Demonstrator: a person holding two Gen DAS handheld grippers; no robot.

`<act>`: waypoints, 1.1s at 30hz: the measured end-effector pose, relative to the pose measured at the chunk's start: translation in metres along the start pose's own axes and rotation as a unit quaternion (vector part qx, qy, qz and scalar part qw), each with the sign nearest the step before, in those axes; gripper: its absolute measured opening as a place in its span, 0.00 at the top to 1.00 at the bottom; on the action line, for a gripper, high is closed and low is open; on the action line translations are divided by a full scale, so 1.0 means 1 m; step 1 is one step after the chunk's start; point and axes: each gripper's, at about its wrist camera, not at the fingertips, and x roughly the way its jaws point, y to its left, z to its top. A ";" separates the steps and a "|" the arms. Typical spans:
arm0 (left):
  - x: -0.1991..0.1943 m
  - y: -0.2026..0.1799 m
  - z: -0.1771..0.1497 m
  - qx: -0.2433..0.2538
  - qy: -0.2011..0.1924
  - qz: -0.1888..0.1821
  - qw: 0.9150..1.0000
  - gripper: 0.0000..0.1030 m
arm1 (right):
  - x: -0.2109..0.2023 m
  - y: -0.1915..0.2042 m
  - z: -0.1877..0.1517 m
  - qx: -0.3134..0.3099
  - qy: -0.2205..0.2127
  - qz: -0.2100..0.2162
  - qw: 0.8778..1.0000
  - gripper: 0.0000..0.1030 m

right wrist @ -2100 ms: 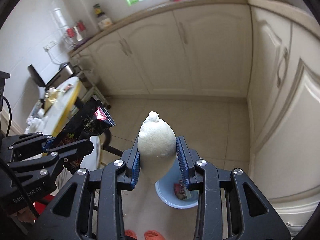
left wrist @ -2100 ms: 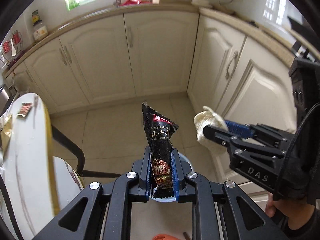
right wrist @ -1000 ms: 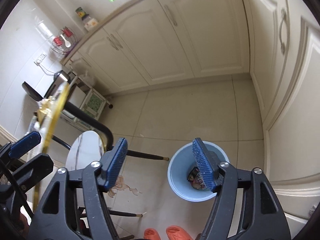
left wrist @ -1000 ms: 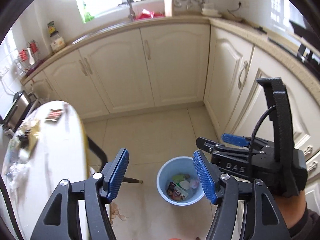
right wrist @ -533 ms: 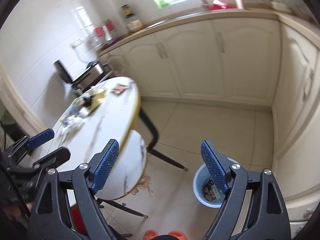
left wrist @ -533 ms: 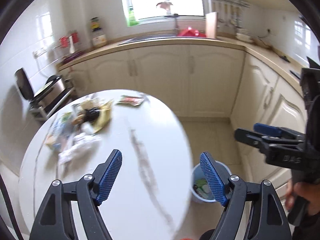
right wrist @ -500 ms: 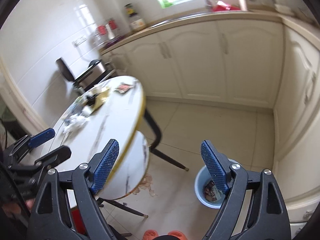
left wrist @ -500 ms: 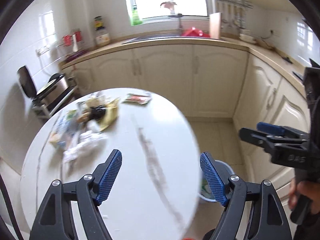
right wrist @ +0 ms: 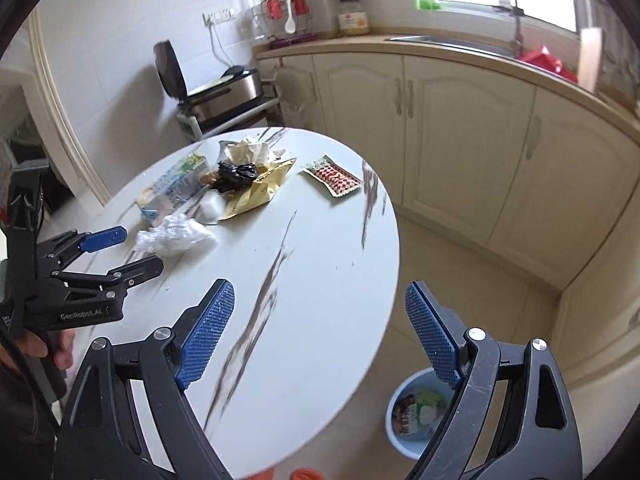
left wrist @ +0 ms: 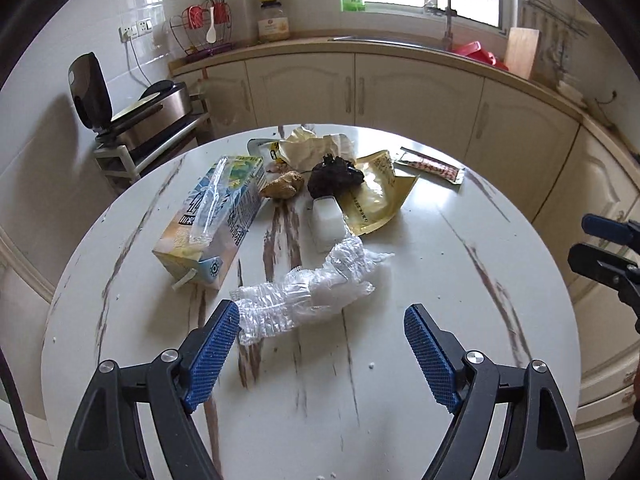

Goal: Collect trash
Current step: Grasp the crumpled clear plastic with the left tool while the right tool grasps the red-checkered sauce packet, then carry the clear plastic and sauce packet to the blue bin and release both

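two tools hang over the round white marble-veined surface (left wrist: pixel 420 240), and both have just been opening their jaws, now spread wide with nothing between the blue pads. the left tool (left wrist: pixel 320 344) points at the litter, its left pad just beside one crumpled clear plastic wrapper (left wrist: pixel 308 292). past that lie one yellow-and-blue drink carton (left wrist: pixel 216 220) on its side, one small white cube-shaped cup (left wrist: pixel 328 220), one brown lump (left wrist: pixel 282 189), one black crumpled bag (left wrist: pixel 334 176), one yellow foil pouch (left wrist: pixel 376 196), one wad of cream paper (left wrist: pixel 308 146) and one red-patterned sachet (left wrist: pixel 432 166) set apart toward the far edge. the right tool (right wrist: pixel 320 328) hovers over the bare near part of the surface, well apart from the pile. only the right wrist view shows the one pale blue round bin (right wrist: pixel 416 412) on the tiled floor beside the surface, with wrappers inside, and a hand gripping the left tool's handle. the left wrist view alone shows the clear sleeve lying along the carton and the right tool's tips at its right edge.
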 end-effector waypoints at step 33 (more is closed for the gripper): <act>0.047 0.042 0.027 -0.007 0.019 -0.058 0.998 0.74 | 0.127 -0.008 0.082 -0.092 0.080 0.028 0.992 0.85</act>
